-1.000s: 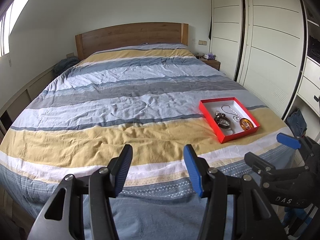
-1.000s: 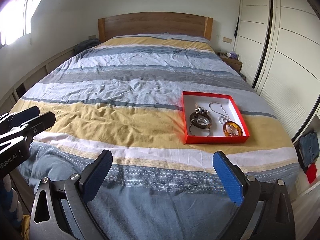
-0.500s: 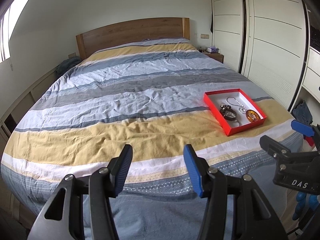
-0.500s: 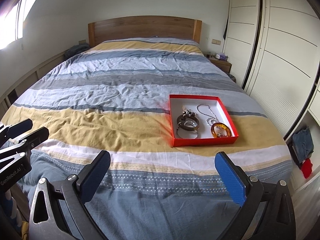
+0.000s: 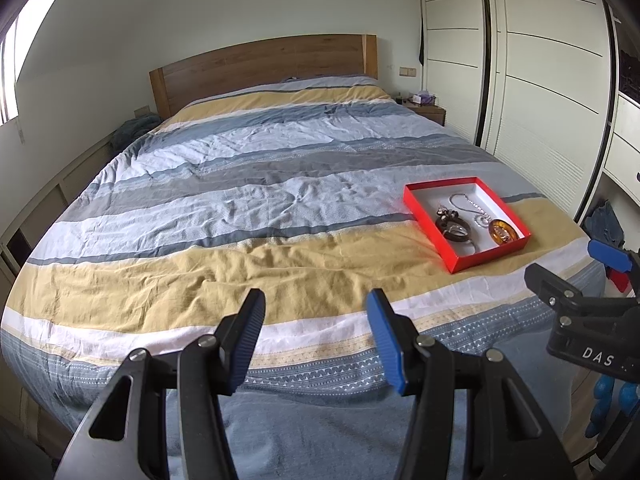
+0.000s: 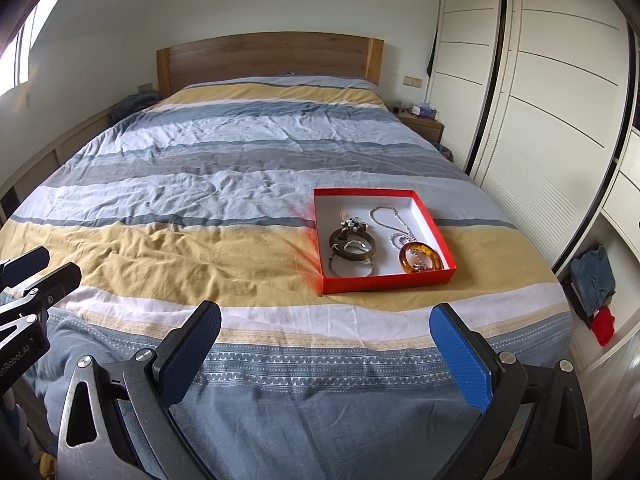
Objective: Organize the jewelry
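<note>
Red box (image 6: 386, 280) on the bed (image 6: 200, 248) holds all jewelry; both hand-held grippers (image 5: 316, 340) (image 6: 324, 352), wide and empty, have drawn back.

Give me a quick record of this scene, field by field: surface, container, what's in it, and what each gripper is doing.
surface: striped duvet on a bed
container: red box, open, white inside
contents: dark bangle, amber ring, silver chain
left gripper: jaws open, empty, above the foot of the bed
right gripper: jaws wide open, empty, short of the box
</note>
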`<state>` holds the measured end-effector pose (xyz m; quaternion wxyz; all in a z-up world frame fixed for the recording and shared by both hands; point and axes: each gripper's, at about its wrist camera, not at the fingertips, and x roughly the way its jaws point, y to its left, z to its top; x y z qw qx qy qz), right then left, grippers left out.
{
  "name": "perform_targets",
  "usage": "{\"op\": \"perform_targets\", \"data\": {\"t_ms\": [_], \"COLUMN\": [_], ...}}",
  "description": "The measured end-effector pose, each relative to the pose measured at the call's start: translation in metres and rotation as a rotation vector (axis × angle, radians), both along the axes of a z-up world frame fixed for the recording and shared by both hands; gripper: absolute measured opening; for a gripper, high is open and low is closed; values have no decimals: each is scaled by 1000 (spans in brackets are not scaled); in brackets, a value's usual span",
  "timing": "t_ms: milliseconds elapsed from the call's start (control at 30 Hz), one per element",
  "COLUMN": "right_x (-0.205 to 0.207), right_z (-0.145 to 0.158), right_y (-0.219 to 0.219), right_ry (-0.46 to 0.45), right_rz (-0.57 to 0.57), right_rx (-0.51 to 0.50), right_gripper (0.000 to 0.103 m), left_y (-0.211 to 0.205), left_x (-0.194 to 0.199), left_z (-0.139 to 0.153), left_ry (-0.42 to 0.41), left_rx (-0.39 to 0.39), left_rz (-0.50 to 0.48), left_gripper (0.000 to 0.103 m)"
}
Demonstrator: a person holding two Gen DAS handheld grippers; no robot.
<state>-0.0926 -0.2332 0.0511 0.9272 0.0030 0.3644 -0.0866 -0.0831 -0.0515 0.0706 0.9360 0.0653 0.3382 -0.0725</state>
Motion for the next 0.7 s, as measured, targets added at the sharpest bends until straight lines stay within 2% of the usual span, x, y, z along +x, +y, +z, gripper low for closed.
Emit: {"op": "perform_targets", "data": {"t_ms": [700], "right_x": [1], "right_z": [2], "right_y": [4], "right_ry": [2], "right_rz": [-1], "right_rx": [-33], "right_gripper": [102], "left_y": [-9], "left_x": [0], "left_z": [-1], "left_ry": [8], "left_rx": [-3], "left_rz": [-9], "left_gripper": [51]}}
